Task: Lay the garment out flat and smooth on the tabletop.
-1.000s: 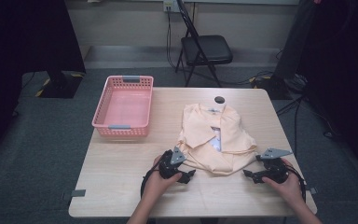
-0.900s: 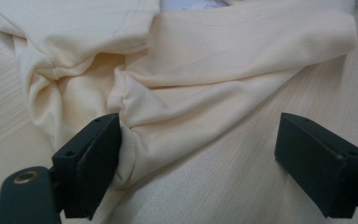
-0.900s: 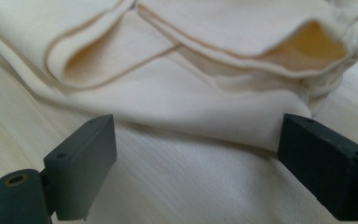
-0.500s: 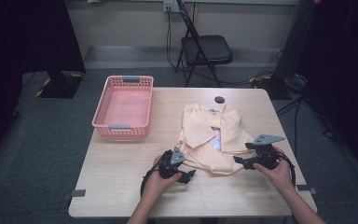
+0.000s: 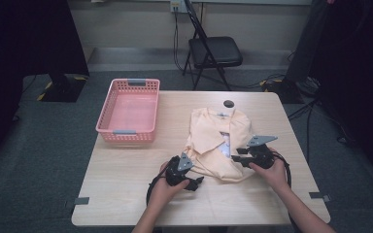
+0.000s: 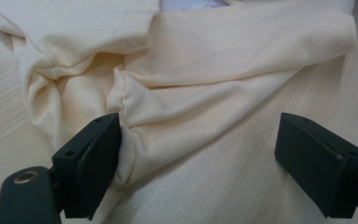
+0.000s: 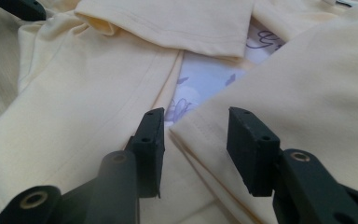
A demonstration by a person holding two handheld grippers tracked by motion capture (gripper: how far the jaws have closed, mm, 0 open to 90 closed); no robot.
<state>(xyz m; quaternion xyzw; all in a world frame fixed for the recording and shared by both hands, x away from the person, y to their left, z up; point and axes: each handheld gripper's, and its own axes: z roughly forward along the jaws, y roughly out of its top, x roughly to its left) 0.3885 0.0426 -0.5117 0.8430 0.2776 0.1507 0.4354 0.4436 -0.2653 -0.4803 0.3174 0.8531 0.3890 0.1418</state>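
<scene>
A pale yellow shirt (image 5: 211, 138) lies folded on the wooden table (image 5: 126, 194), with a light printed panel (image 7: 200, 79) showing between its flaps. At the shirt's near left corner, my left gripper (image 5: 195, 181) rests on the table, open. In the left gripper view (image 6: 200, 158) one wide-set jaw touches a bunched fold (image 6: 135, 116) and the other stands over bare wood. My right gripper (image 5: 238, 159) sits over the shirt's right flap. Its jaws (image 7: 196, 140) have just been closing and now straddle a hemmed edge (image 7: 186, 133) without pinching it.
An empty pink basket (image 5: 127, 132) stands at the table's left back. A small black round object (image 5: 229, 103) lies beyond the shirt's collar. Behind the table is a black folding chair (image 5: 214, 51). Bare wood stretches along the front edge and to the left of the shirt.
The right hand has slid left from the table beside the shirt onto its right flap, and its jaws have narrowed. The left hand and the shirt have stayed put.
</scene>
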